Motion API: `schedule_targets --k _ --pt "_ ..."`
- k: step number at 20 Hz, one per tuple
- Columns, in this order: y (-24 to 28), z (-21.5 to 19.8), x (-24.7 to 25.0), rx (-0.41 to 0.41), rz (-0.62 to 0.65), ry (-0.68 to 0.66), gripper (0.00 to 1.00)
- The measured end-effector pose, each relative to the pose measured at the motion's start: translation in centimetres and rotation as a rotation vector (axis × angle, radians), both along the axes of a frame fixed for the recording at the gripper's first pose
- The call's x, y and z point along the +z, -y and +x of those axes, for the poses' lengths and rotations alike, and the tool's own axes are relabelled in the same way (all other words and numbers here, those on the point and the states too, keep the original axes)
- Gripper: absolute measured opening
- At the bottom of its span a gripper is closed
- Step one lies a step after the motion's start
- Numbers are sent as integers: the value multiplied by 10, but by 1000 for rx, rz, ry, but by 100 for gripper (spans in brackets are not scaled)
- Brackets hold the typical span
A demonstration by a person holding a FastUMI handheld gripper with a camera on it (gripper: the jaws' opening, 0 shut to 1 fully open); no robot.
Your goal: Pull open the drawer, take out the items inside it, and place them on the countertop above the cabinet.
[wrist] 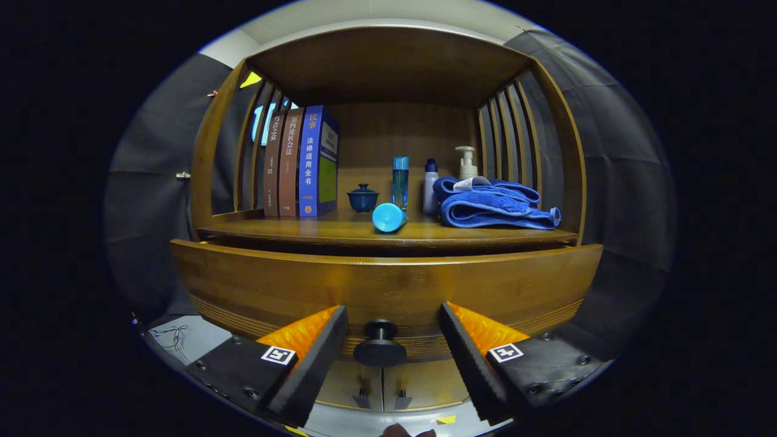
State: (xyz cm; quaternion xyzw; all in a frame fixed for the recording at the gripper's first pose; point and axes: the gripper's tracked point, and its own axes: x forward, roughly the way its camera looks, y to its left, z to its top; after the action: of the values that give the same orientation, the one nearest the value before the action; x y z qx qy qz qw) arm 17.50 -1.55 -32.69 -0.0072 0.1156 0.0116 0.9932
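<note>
Black cloth hangs all round the booth, and against it stands a wooden cabinet with slatted sides and an open shelf, the countertop. On that shelf three books stand upright at the left. Beside them sits a small dark blue lidded cup, then a light blue cylinder lying on its side near the front edge. Behind it are a tall clear blue bottle, a white bottle with a blue cap and a pump bottle, with a folded blue towel at the right. Below, the drawer stands slightly pulled out; I cannot see into it. Its dark round knob sits between the fingers of the gripper, which are spread apart, touching nothing.
</note>
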Motion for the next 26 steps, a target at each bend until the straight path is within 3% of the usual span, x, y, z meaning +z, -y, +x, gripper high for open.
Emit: schedule_targets --k 7,15,20,26 --pt "-2 29 -5 -4 -12 -10 99" --pt "-5 28 -3 -5 -39 -18 99" --pt "-19 11 37 21 -32 24 98" --pt "-23 -17 129 20 61 91 97"
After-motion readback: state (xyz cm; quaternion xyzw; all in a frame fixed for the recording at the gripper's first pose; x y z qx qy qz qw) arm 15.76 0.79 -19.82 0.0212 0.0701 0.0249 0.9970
